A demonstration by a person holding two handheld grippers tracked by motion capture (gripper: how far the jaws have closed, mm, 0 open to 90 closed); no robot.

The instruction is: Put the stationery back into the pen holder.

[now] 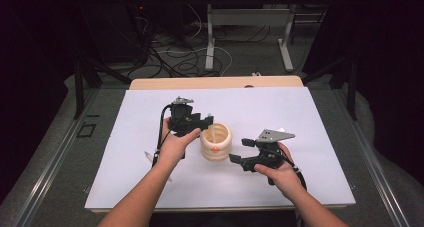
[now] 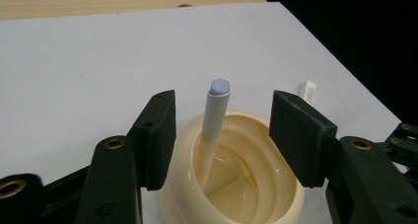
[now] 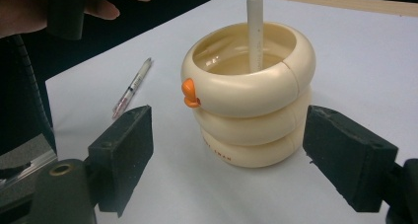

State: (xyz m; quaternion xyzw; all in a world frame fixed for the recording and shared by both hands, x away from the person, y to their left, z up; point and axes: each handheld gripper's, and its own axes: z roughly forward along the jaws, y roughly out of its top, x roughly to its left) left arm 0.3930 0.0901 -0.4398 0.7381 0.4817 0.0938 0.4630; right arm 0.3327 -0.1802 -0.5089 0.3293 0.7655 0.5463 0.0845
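Cream-coloured plastic, stacked like three fat rings, makes up the pen holder (image 1: 216, 142) I am working around; it stands upright near the middle of the white desk (image 1: 280, 117). A small orange knob (image 3: 190, 93) sticks out from its top ring on the side facing me. Inside it I see one white pen (image 2: 215, 120), leaning against the inner wall with its pale rounded end above the rim. The rest of the cup's inside looks bare as far as I can see from the left gripper view.

My left hand-held gripper (image 1: 209, 120) hovers just above the holder's far-left rim. Its jaws stand apart, one on each side of the pen's top, touching neither the pen nor the cup.

My right hand-held gripper (image 1: 241, 150) sits low, just to the right of the holder, jaws spread wide and facing the cup. In the right gripper view the holder stands between the two pads (image 3: 125, 155) but farther off, with bare desk between.

A second pen (image 3: 131, 88), clear-bodied with a dark tip, lies flat on the desk to the left of the holder, near my left forearm (image 1: 145, 187) and well apart from the cup.

Beyond the desk's far edge, cables (image 1: 175, 57) lie on the floor among grey table legs (image 1: 210, 42).
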